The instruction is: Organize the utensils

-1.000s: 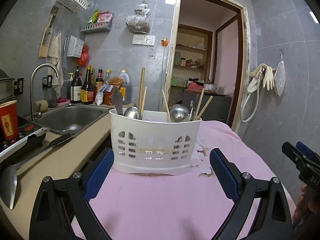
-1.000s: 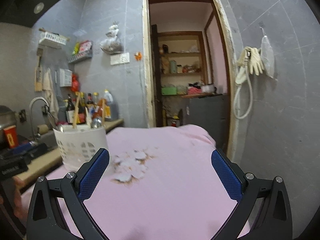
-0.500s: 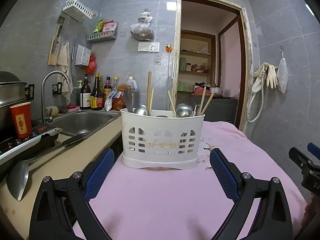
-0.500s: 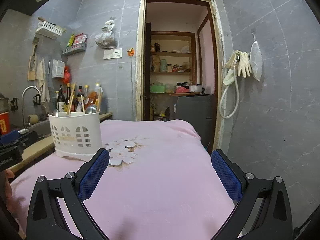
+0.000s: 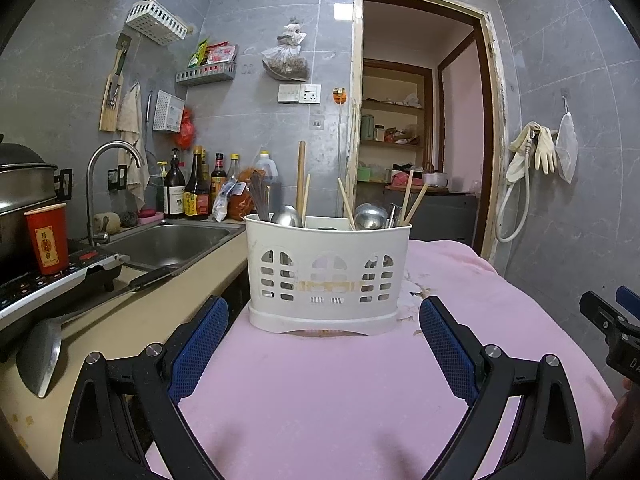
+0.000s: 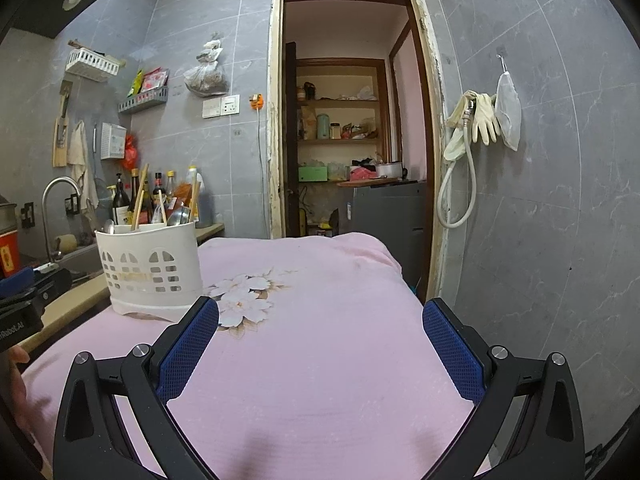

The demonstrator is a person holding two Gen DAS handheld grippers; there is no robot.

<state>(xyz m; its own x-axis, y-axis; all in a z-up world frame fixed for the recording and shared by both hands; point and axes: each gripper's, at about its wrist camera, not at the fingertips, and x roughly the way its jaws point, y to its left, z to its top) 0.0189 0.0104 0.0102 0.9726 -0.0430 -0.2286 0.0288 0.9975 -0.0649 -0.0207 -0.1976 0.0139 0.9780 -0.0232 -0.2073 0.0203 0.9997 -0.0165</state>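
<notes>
The utensil holder is white plastic with arched and square cut-outs and a yellowish strip across its front. In it stand pale wooden chopsticks and shiny silver spoons. The cloth under it is plain pink apart from a print of white flowers with brownish leaves. Both grippers' pads are blue with a fine mesh texture on black frames. The wall tiles are grey, faintly veined. The cup by the stove is red with a gold label
</notes>
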